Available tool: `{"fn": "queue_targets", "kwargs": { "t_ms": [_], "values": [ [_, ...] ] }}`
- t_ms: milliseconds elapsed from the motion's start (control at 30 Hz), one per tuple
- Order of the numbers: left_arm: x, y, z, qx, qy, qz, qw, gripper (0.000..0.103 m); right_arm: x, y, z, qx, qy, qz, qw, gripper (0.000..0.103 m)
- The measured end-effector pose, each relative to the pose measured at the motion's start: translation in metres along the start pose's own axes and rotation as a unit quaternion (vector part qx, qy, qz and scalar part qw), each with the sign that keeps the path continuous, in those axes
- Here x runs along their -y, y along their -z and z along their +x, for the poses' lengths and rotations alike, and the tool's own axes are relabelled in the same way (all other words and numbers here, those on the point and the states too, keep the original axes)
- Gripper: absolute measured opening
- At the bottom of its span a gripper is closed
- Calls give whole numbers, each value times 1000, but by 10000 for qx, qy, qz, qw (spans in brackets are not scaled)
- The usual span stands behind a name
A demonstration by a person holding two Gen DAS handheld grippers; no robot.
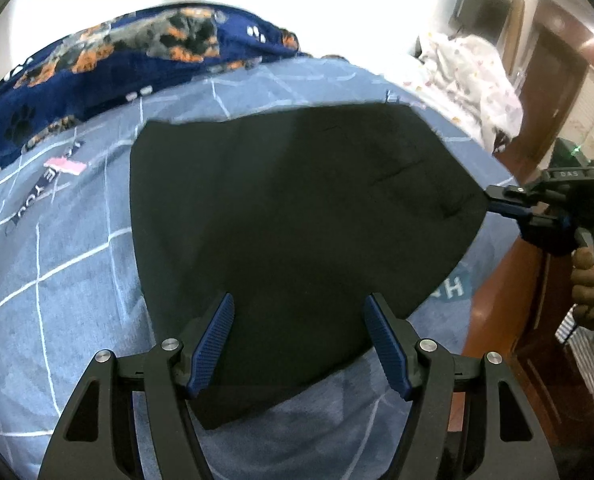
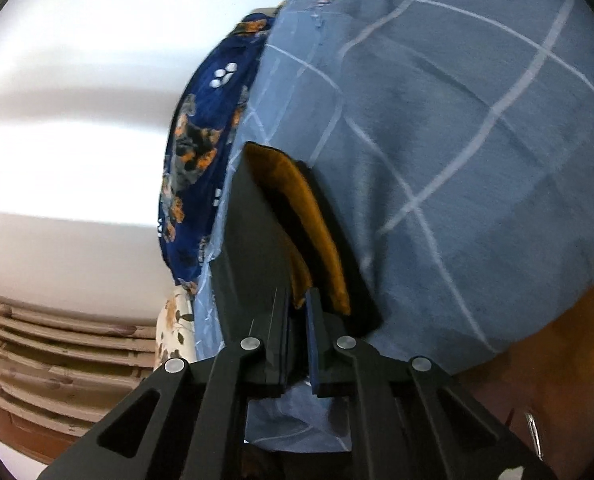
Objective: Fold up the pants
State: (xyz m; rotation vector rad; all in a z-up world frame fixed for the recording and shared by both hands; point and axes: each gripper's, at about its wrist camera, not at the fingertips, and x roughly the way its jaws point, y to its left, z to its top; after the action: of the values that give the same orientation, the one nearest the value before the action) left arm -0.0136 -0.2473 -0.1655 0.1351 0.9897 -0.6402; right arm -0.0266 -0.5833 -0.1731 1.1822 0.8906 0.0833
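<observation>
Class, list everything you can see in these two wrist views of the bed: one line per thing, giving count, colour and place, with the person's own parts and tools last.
pants: one, black with an orange-brown lining, spread on the bedsheet, one corner lifted.
bedsheet: one, blue with a white grid, covering the bed.
blanket: one, navy with orange and grey print, at the far edge of the bed.
white bedding: one heap, white with small coloured dots, far right corner.
wooden furniture: brown, beside the bed on the right; what it is cannot be told.
left tool: one, black with blue pads, open above the near part of the pants.
right tool: one, black, shut on a corner of the pants.
hand: one, gripping the right tool's handle.
</observation>
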Motion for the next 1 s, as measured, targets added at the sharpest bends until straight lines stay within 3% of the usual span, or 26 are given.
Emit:
{"fn": "queue_targets", "kwargs": {
  "t_ms": [133, 367, 500, 600, 667, 700, 733, 800, 900, 1000],
  "values": [
    [-3, 5, 4, -35, 21, -10, 10000, 68, 19, 7, 4, -38, -66, 298, 9995, 7],
    [-3, 6, 5, -45, -1, 2, 10000, 68, 7, 1, -1, 55, 92, 48, 9999, 13],
    [-1, 7, 5, -38, -13, 11, 10000, 68, 1, -4, -5, 172, 407, -131, 9989, 38],
    [-1, 7, 5, -37, -19, 10, 10000, 68, -3, -6, 4, -49, 371, -178, 9991, 41],
    [-1, 7, 5, -38, -20, 19, 10000, 68, -5, -5, 14, -200, 372, -222, 9989, 40],
    [-1, 7, 5, -37, -25, 20, 10000, 68, -7, -4, 17, -240, 381, -271, 9986, 27],
    [-2, 7, 5, -34, -29, 22, 10000, 68, -9, -3, 21, -290, 411, -340, 9982, 22],
    [-2, 7, 2, -3, 1, -10, 10000, 68, -8, -3, 24, -306, 425, -296, 9982, 20],
    [-7, 5, -7, 144, 144, -185, 9996, 68, -5, -1, 16, -252, 77, -154, 9995, 18],
    [-16, -1, -26, 491, 228, -396, 9977, 68, 10, 0, 22, -345, 217, -27, 9992, 17]
  ]
}}
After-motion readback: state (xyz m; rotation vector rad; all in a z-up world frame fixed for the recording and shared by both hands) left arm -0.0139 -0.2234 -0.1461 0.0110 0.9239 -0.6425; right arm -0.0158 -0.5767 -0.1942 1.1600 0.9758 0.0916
